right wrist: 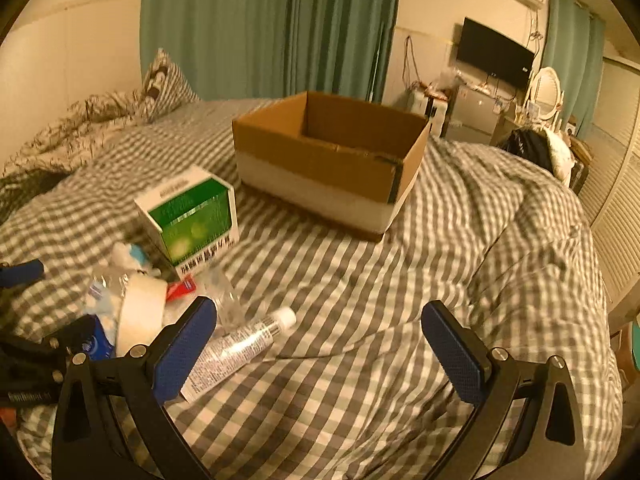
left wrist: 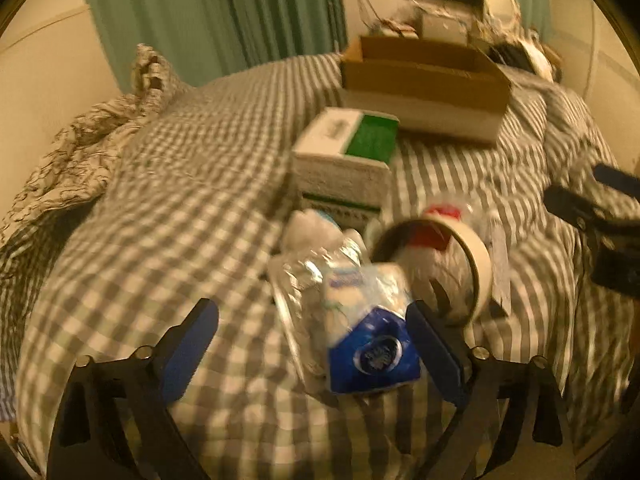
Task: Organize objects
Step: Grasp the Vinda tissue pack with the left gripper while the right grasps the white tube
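Observation:
A pile of small objects lies on the checked bed cover. A clear bag with a blue end [left wrist: 360, 320] lies between the wide-open jaws of my left gripper [left wrist: 316, 344]. A roll of white tape [left wrist: 440, 264] leans beside it, also seen in the right wrist view [right wrist: 140, 316]. A green and white box [left wrist: 348, 152] [right wrist: 192, 212] stands behind them. A white tube [right wrist: 240, 348] lies by the left fingertip of my right gripper [right wrist: 320, 352], which is open and empty. An open cardboard box [right wrist: 332, 160] [left wrist: 420, 84] sits further back.
A crumpled patterned blanket [right wrist: 80, 128] and pillow [right wrist: 164, 80] lie at the far left. Green curtains [right wrist: 272, 28] hang behind the bed. A TV [right wrist: 496, 56], mirror and shelf stand at the far right. A louvred door [right wrist: 616, 208] is on the right.

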Available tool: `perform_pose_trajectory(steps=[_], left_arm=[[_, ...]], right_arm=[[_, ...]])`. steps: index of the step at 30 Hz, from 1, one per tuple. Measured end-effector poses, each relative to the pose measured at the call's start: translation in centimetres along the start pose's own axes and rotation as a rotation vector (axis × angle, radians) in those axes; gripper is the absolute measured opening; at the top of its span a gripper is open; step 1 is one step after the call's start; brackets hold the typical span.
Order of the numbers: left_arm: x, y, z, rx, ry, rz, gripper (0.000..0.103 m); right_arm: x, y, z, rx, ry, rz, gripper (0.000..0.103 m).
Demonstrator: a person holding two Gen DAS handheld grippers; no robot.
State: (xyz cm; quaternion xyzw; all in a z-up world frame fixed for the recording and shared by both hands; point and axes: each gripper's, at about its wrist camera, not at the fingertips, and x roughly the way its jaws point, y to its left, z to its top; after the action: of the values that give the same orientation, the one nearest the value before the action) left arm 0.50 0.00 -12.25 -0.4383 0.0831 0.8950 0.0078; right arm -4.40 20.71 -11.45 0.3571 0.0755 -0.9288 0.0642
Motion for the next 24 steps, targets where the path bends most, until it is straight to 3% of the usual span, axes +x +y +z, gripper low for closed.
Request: perform_pose_trajectory(steps=[4,7,8,9,17,21,22,23,24], left_arm=[[0.7,-1.5,-0.3,0.059,0.013,-0.027,0.089],[1.8,-2.4,-0.4,0.109,0.043,-0.014,0.07],[2.4,-2.5,-0.5,0.117,0.065,-0.019,0.059],[2.6,-2.5,-0.5,0.118,0.074,-0.018,0.057],[-0.1,0.2,0.9,0.034,-0.003,-0.025,0.055],[-0.6,2.2,1.4,-0.021,-0.023,-0.008,0.055],[-0.4,2.6,1.5,-0.034,-0.02,-0.015,0.055],[-0.2,2.9,1.5,-0.044,-0.015,-0.023,0.055],[-0.1,2.9,1.3,-0.048,-0.013,-0.026,0.055]], right_arm=[[1.3,0.1,-0.5,-0.001,0.038,0.017,0.103],[2.0,0.2,-0.8,-0.001,0.067,0.028,0.103],[2.2,0.3,-0.8,0.0,0.079,0.036,0.103],[2.5,0.5,-0.9,0.001,0.089,0.043,0.103],[4.8,2.5,-1.2,0.015,0.188,0.133,0.099],[6.0,3.2,-1.3,0.005,0.22,0.13,0.097],[6.4,3.1,-1.4,0.004,0.233,0.129,0.094],[6.9,3.1,-1.7,-0.003,0.263,0.12,0.085],[7.5,3.1,-2.0,-0.007,0.291,0.127,0.084]])
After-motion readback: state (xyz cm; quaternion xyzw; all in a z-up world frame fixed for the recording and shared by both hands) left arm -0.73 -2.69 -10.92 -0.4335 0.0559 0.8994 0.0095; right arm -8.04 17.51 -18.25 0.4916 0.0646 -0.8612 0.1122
